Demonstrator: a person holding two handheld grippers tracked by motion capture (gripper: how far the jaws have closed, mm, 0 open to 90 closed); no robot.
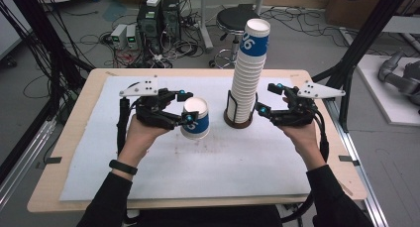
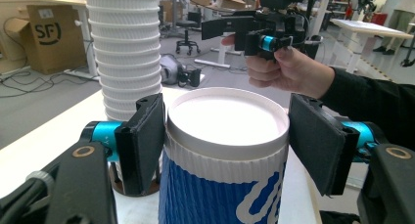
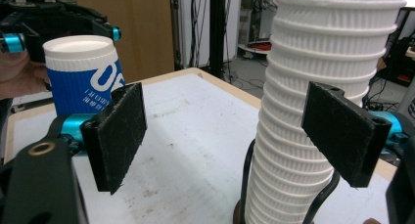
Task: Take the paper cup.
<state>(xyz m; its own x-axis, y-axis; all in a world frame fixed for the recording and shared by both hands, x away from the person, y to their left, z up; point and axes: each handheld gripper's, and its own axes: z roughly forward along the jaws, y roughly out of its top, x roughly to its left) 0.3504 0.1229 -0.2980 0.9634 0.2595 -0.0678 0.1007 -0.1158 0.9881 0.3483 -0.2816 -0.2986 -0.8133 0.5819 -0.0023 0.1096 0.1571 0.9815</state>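
Observation:
A blue-and-white paper cup (image 1: 195, 119) sits between the jaws of my left gripper (image 1: 189, 106), left of the table's middle and tilted a little. In the left gripper view both black pads (image 2: 142, 141) press the cup (image 2: 225, 136) just under its white ribbed rim. A tall stack of the same cups (image 1: 250, 73) stands in a black wire holder (image 1: 237, 122) at the middle. My right gripper (image 1: 266, 98) is open just right of the stack, jaws pointing at it. In the right gripper view the stack (image 3: 313, 87) rises behind the right pad (image 3: 342, 131), untouched.
A white mat (image 1: 198, 162) covers the wooden table (image 1: 59, 152). Black frame posts (image 1: 356, 43) stand at the right, cables and computer boxes (image 1: 158, 19) and a stool (image 1: 233, 19) lie on the floor behind.

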